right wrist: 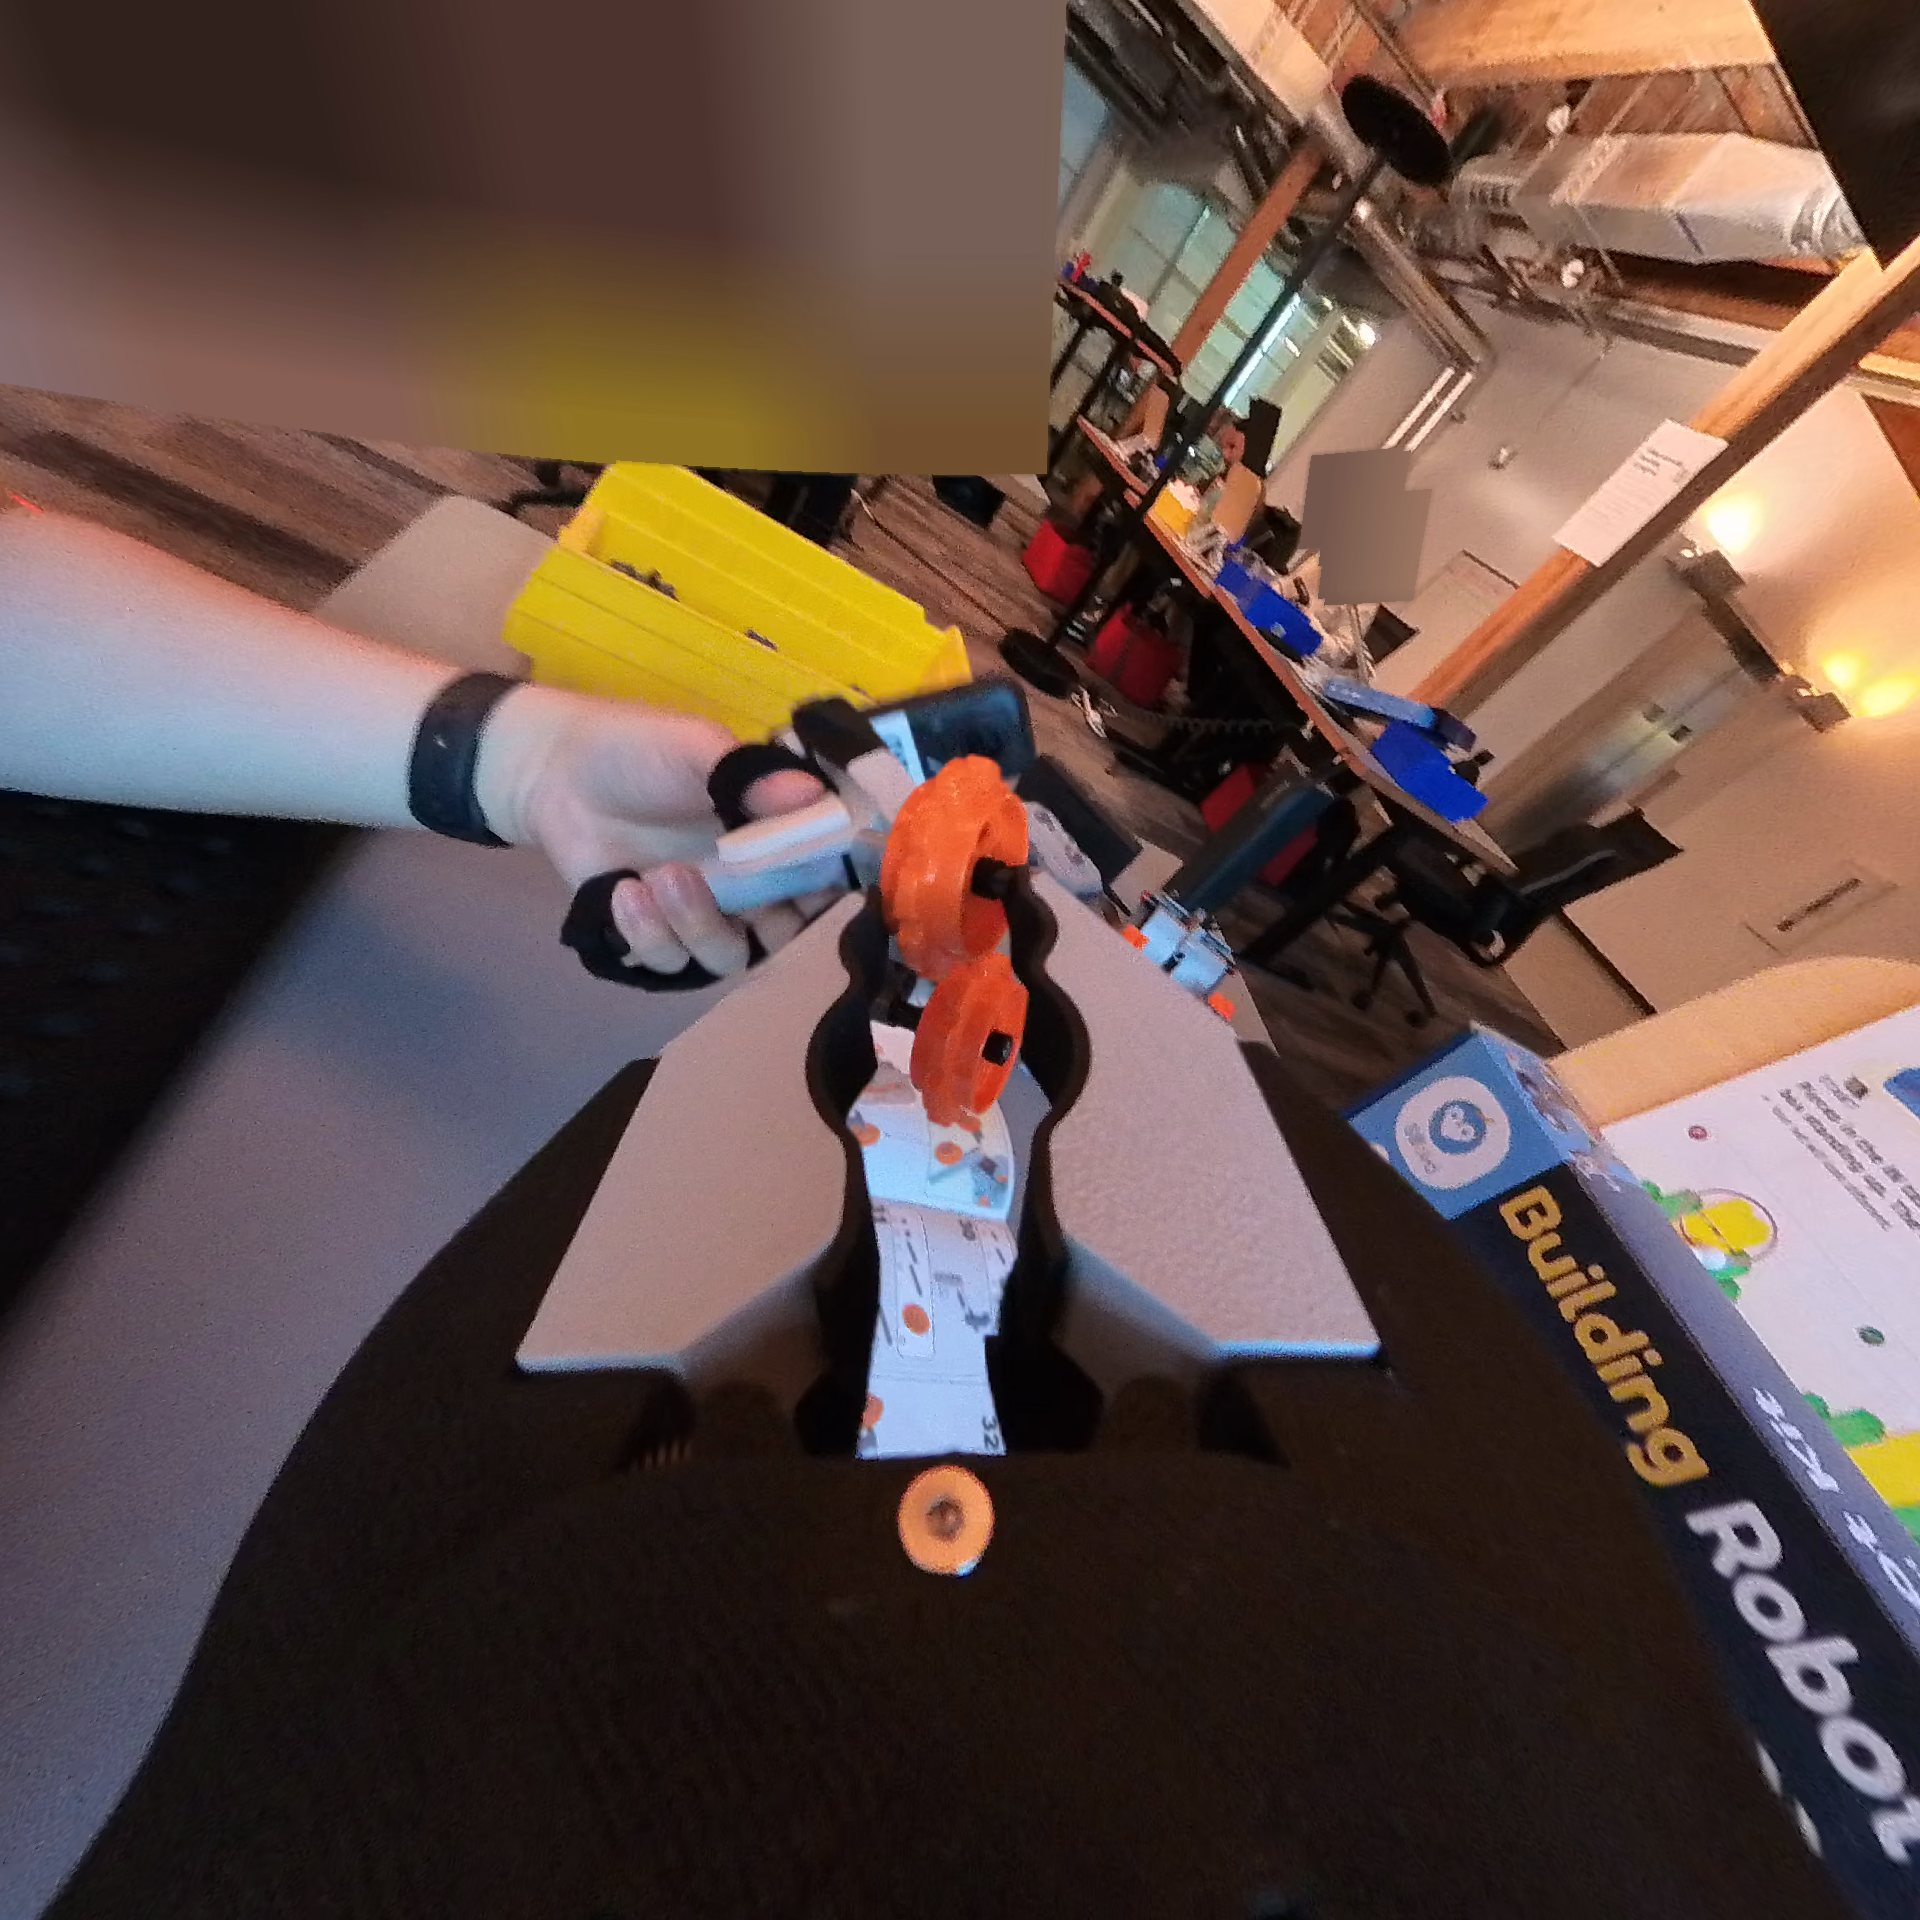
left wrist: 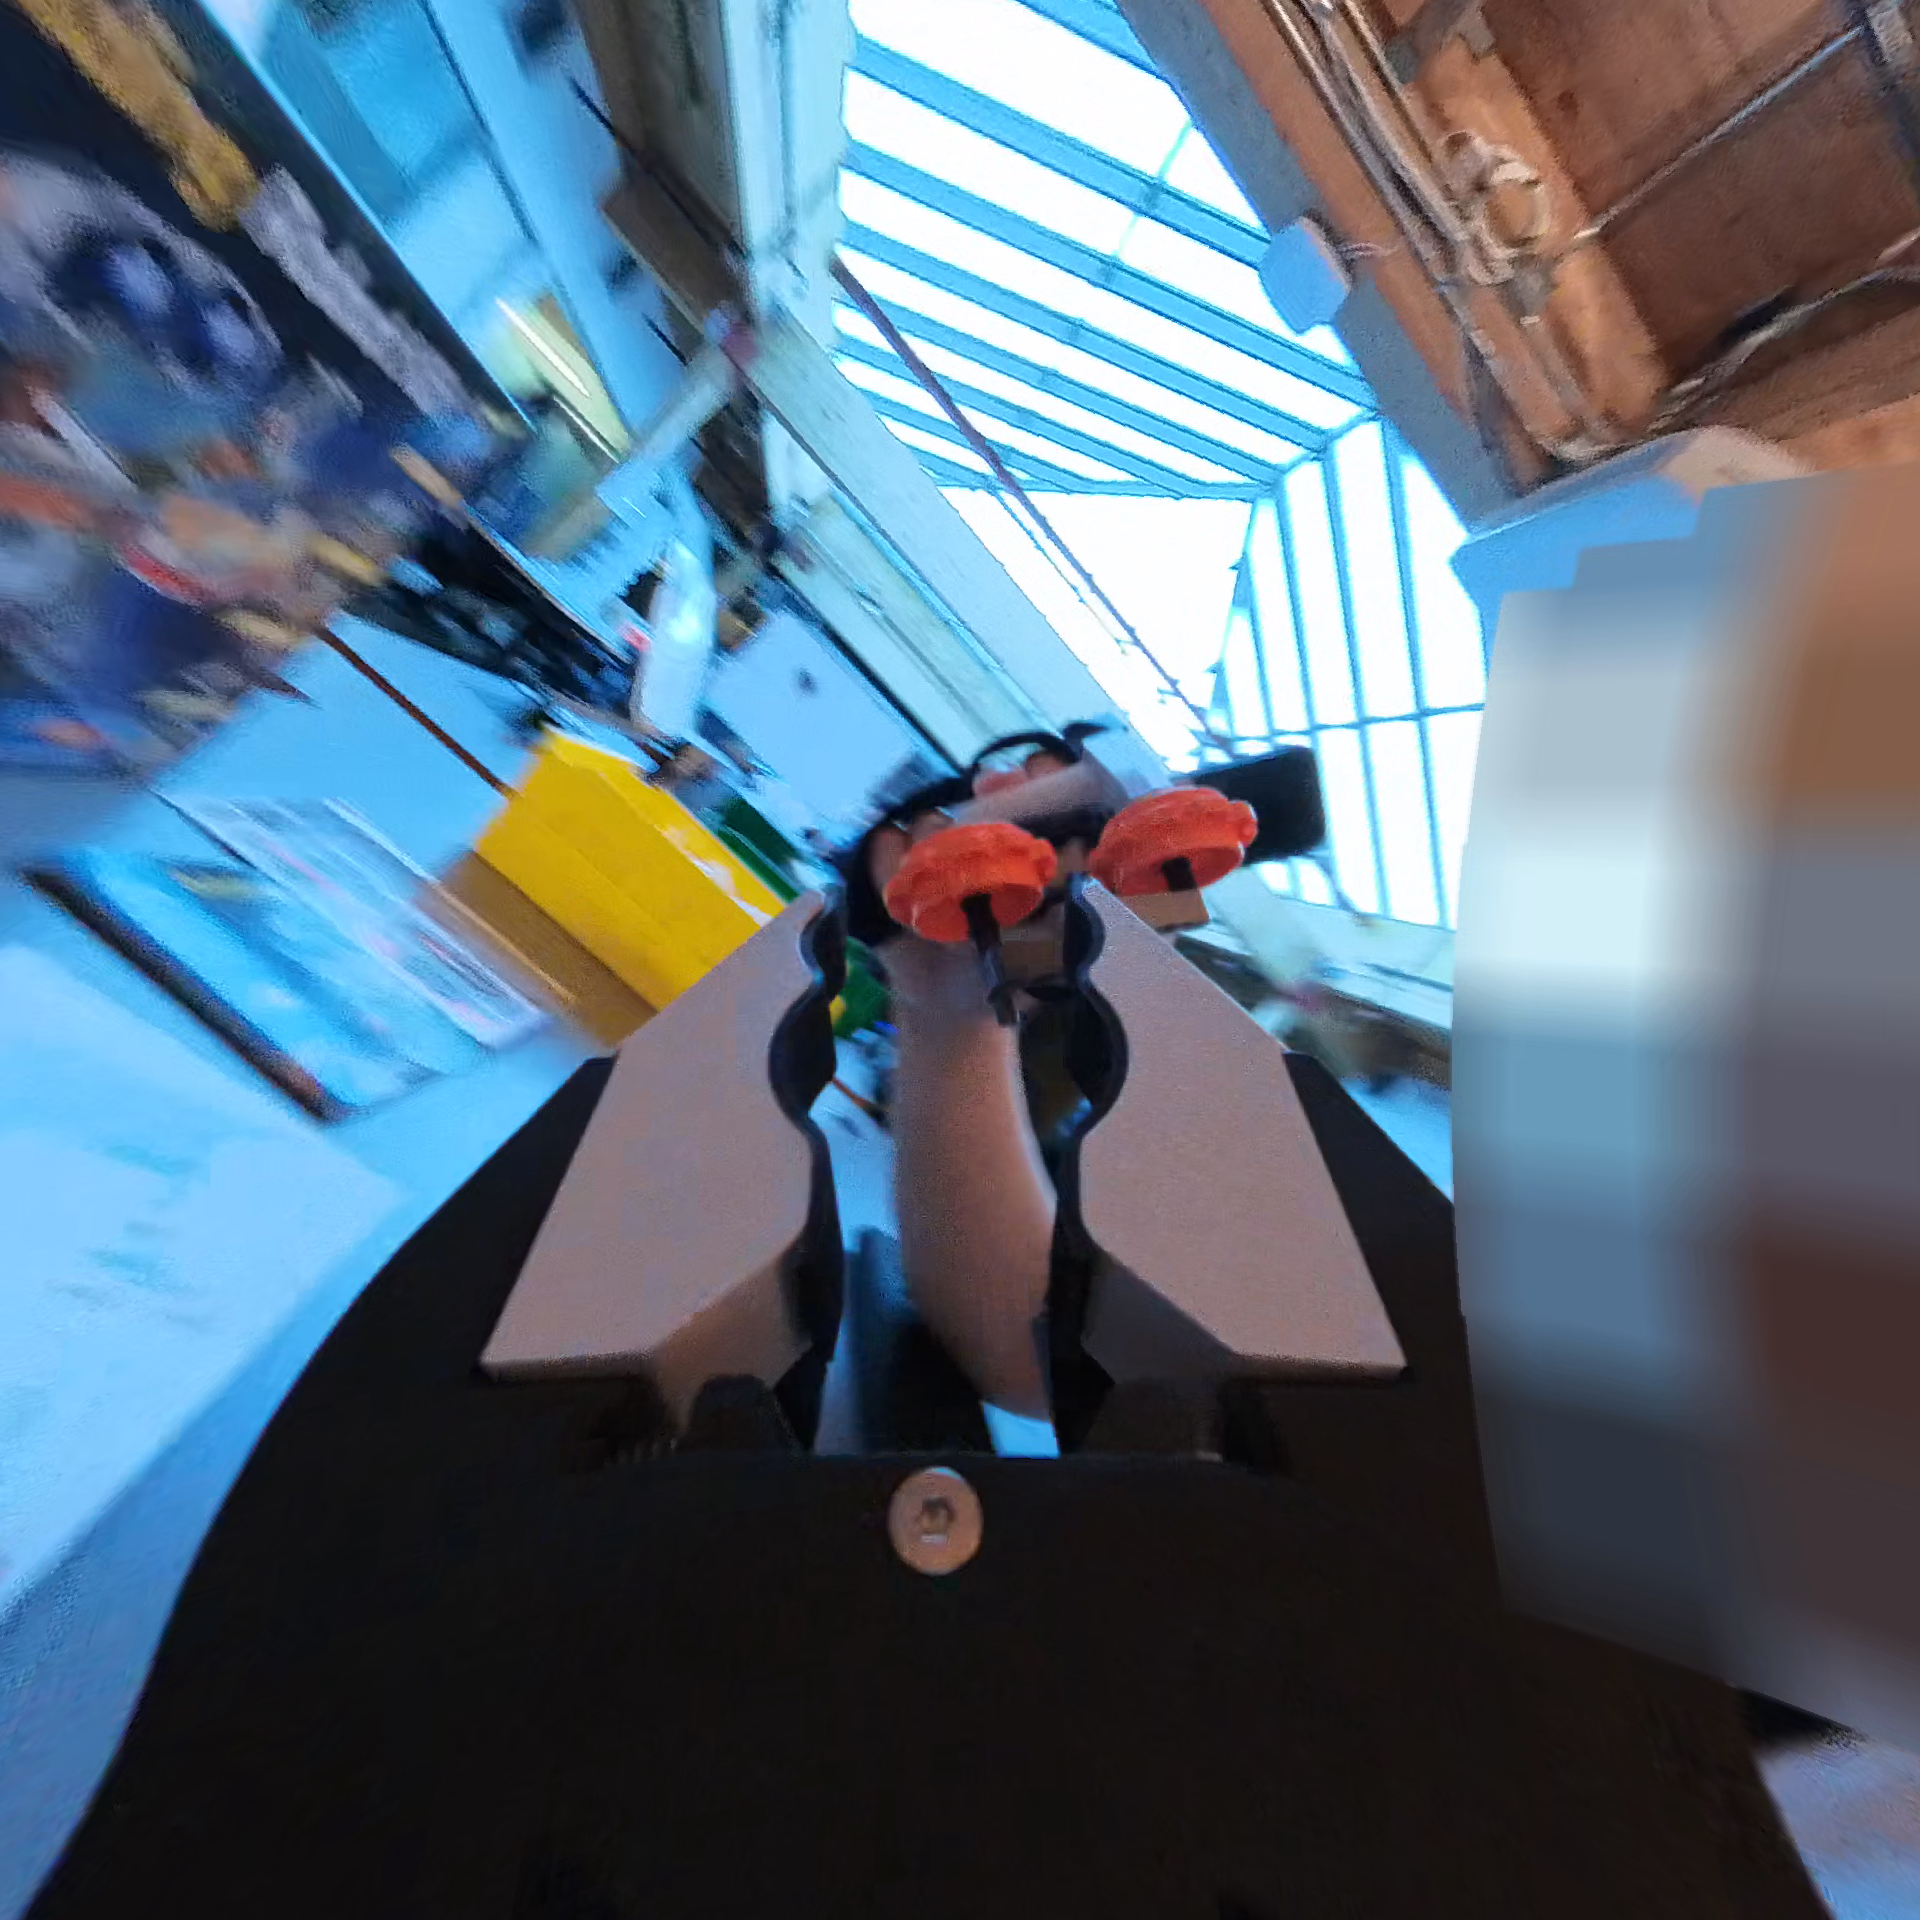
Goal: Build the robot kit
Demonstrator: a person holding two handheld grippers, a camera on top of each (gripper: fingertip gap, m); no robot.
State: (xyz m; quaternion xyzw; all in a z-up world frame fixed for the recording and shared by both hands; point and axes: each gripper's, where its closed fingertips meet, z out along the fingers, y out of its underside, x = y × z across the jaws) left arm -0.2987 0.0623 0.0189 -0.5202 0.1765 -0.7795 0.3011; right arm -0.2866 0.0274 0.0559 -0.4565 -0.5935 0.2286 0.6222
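The wheel assembly is made up of two orange wheels on short black axles, one wheel above the other. It is judged to be light, stiff plastic. The wheels are likely free to spin and the pushed-together joints could be pulled apart, so the axles or the pale piece behind the wheels are judged a surer hold than the ribbed rims.

The assembly is held up in the air, right at the fingertips of the right gripper. The lower wheel is seated in the scalloped gap between the dark pads. The jaws are drawn in narrow and appear to be clamped on it, though contact on the far side is hidden by the wheels.

In the left wrist view both wheels are seen just beyond the left gripper. Its jaws are set a little apart, with one black axle hanging in the gap, apparently ungripped; this view is smeared by motion.

The left gripper is carried in a hand with a dark wristband. A printed sheet is seen below, a yellow bin behind, and a blue-and-black box to the right.
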